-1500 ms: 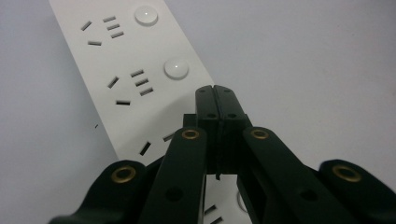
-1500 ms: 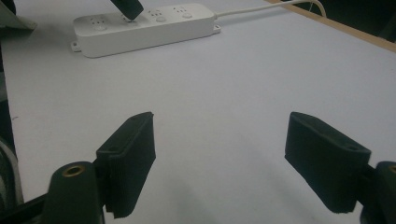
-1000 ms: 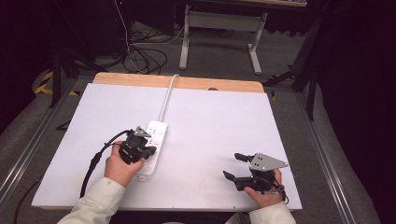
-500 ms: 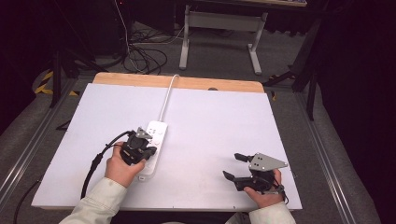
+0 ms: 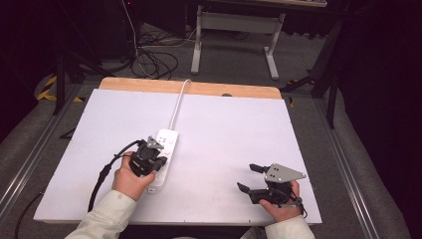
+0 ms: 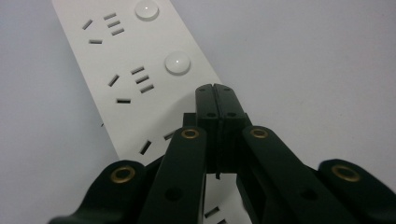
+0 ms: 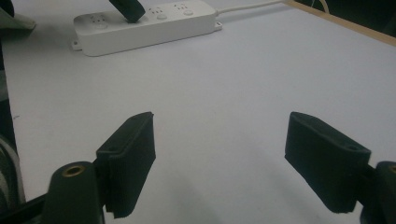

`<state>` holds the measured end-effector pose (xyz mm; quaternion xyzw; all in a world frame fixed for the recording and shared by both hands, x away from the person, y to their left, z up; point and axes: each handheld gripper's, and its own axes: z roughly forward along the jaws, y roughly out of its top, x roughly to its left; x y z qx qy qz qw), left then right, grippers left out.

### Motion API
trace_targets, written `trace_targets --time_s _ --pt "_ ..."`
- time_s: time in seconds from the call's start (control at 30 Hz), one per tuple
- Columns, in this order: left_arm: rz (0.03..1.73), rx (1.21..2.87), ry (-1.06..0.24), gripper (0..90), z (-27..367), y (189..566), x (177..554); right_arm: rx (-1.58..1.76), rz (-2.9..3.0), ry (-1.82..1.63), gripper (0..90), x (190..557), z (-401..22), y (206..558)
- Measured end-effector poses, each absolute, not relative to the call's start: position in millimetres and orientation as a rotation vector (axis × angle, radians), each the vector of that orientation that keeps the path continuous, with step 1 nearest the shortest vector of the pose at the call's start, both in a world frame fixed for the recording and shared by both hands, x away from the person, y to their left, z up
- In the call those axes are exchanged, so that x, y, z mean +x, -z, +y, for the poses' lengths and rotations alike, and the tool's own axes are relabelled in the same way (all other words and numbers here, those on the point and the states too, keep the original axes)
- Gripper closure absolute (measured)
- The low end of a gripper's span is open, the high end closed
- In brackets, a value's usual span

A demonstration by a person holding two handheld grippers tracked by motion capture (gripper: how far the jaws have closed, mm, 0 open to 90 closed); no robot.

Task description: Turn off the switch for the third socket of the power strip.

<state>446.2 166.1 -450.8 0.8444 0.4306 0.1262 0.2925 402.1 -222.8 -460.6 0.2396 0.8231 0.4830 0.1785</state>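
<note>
A white power strip is lying on the left-centre part of the white table, running lengthwise toward the far edge, with its white cord leading away over the wooden strip at the back. In the left gripper view its face is showing socket slots and 2 round white buttons. The left gripper is hovering right over the strip, its jaws pressed fully together with nothing between them, the joined tips pointing down just beside the nearer button at the strip's edge; whether they are touching the plastic is hard to tell. The right gripper is resting well apart, near the table's front right corner, its 2 jaws standing wide with bare tabletop between them. In the right gripper view the strip is lying far off with the other gripper's dark tip over it.
</note>
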Motion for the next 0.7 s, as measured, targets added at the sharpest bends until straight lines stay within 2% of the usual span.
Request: trace_targets --time_s 0.2,0.27,0.3,0.4,0.57,0.7 --pt "1.141 2.233 -0.325 90.0 168.6 451.3 446.2 0.678 2.328 -1.364 24.5 402.2 -222.6 460.7" --pt "1.143 2.195 -0.308 89.9 173.6 449.6 444.7 0.673 2.325 -1.366 24.6 401.9 -222.9 460.4" --pt "1.137 2.150 -0.352 89.9 179.0 445.8 440.5 0.672 2.325 -1.365 24.5 401.9 -223.2 460.2" --pt "1.095 2.057 -0.379 89.9 184.1 427.9 433.7 0.675 2.323 -1.367 24.5 401.8 -223.7 460.1" --pt "1.050 2.059 -0.410 89.8 183.3 415.9 428.0 0.672 2.328 -1.362 24.5 402.4 -222.8 460.8" --pt "1.050 2.057 -0.386 89.8 182.1 415.7 426.7 0.675 2.324 -1.364 24.6 401.7 -223.5 460.1"
